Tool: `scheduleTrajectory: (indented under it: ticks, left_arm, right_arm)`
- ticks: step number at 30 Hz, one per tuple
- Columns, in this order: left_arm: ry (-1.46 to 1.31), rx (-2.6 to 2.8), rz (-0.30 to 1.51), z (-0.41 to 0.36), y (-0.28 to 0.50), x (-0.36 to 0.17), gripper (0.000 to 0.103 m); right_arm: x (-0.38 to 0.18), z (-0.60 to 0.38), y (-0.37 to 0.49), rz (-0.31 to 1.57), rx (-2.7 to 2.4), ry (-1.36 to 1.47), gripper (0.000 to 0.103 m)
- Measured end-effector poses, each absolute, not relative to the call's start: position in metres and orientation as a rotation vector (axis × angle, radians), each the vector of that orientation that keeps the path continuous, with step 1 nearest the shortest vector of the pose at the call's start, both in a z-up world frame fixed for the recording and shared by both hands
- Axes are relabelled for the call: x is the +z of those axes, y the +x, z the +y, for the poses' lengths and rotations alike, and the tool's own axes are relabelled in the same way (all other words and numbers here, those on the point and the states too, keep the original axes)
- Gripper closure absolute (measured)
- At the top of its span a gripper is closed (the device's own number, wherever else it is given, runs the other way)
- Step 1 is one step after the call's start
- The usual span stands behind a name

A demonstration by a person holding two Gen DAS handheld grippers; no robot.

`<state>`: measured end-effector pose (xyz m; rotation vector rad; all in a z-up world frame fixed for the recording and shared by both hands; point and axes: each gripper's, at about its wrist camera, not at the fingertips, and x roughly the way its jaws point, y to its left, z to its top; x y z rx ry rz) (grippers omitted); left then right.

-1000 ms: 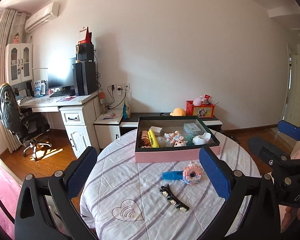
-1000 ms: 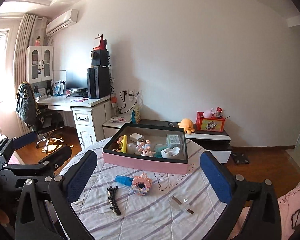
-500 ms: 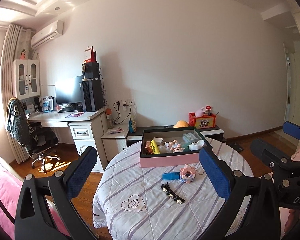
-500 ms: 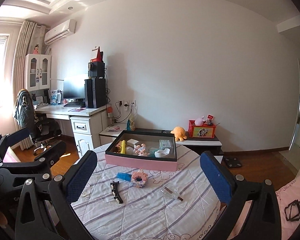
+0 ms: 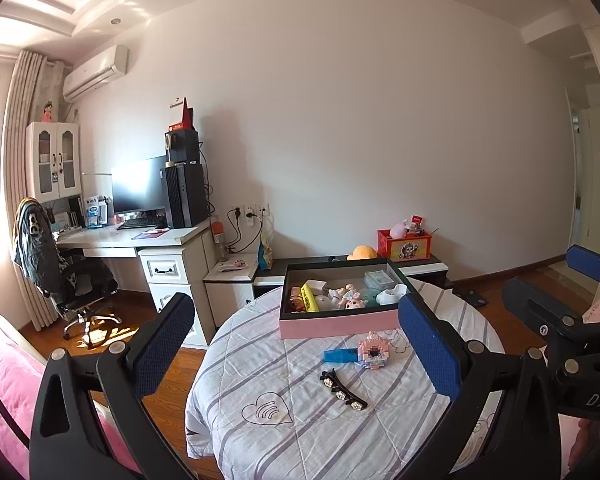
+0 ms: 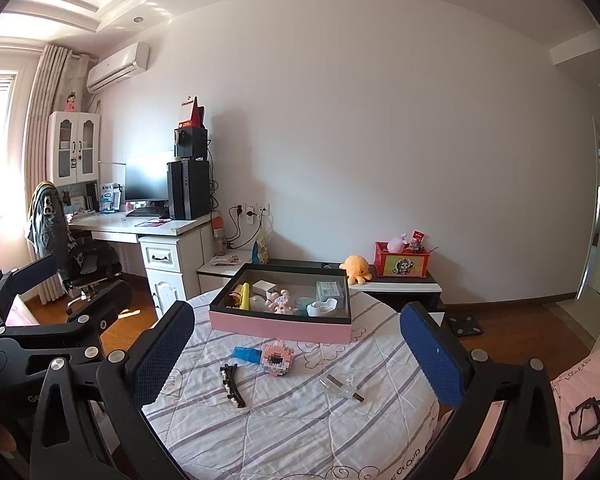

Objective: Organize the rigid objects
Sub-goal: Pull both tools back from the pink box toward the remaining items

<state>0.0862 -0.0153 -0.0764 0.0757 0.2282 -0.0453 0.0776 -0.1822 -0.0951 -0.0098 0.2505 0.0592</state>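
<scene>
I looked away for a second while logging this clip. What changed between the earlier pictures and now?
Both hand-held grippers, left and right, pulled back and up from the round table, which now looks smaller and farther off. Nothing was grasped or released; both stay open. The pink box, block toy, blue piece, black hair clip and small clear item have not moved.

- A white desk (image 5: 140, 238) along the left wall carries a dark monitor (image 5: 138, 186) and a black computer tower (image 5: 186, 196).
- An air conditioner (image 6: 118, 66) hangs high.
- An orange plush octopus (image 6: 355, 269) sits beside a red box (image 6: 402, 263).
</scene>
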Motion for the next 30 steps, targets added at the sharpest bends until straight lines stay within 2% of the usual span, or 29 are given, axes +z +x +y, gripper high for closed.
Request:
scheduleTrajectory:
  ticks: [13, 30]
  left_arm:
    - [0.095, -0.084, 0.338, -0.03, 0.129, -0.107, 0.0]
    - [0.077, -0.15, 0.767, -0.061, 0.224, -0.235, 0.0]
  right_arm:
    - [-0.126, -0.198, 0.115, 0.359, 0.043, 0.02, 0.0]
    - [-0.244, -0.231, 0.201, 0.684, 0.026, 0.058, 0.0]
